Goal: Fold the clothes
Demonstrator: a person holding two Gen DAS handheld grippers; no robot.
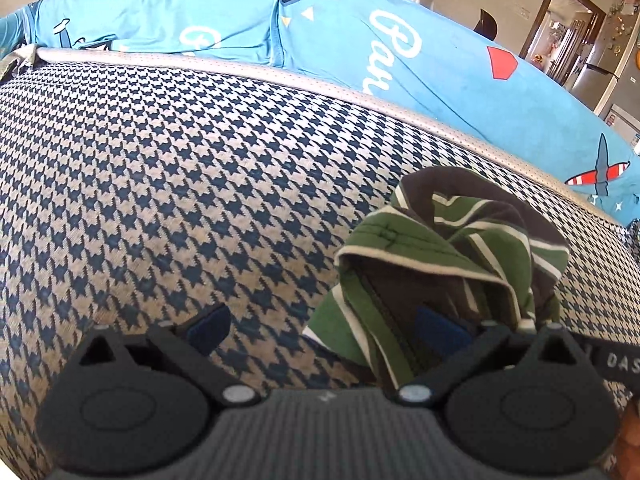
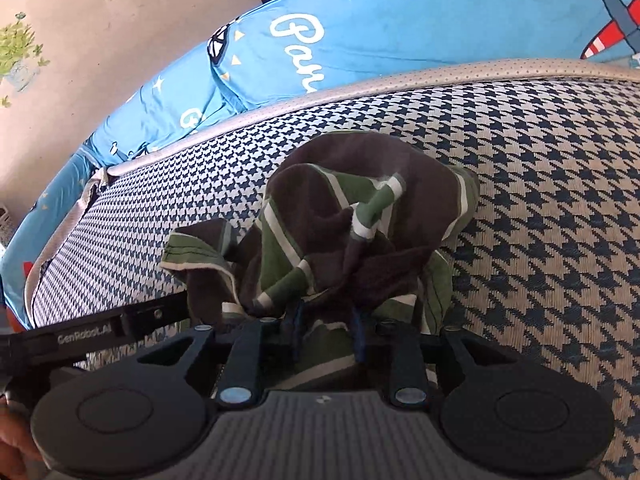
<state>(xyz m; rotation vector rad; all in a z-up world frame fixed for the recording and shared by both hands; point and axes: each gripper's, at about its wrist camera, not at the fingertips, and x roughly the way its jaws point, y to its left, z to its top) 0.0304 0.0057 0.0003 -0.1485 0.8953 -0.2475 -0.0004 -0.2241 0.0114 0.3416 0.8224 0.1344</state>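
While the garment [image 2: 352,220] lies bunched in a brown-and-green striped heap on the houndstooth cushion [image 1: 160,168], the step in hand looks like getting it spread flat before any fold is made. The right gripper [image 2: 326,332] has its fingers drawn close together with cloth pinched between them at the near edge of the heap. The left gripper [image 1: 324,328] stands wide apart and holds nothing: one blue pad [image 1: 210,328] rests over bare cushion, and the other is tucked in under a loose green fold at the heap's left side.

To do this well, the left gripper should probably close on a single hem or corner, not on a doubled wad, since several layers overlap where its pad sits. Which edge is hem, sleeve or collar I cannot tell from this tangle. Once both have an edge, lifting and drawing them apart would let the cloth hang and shake out its twists. The cushion offers plenty of bare room to the left for laying it down. The blue printed cover [image 1: 360,40] behind the piping should stay out of the grasp.
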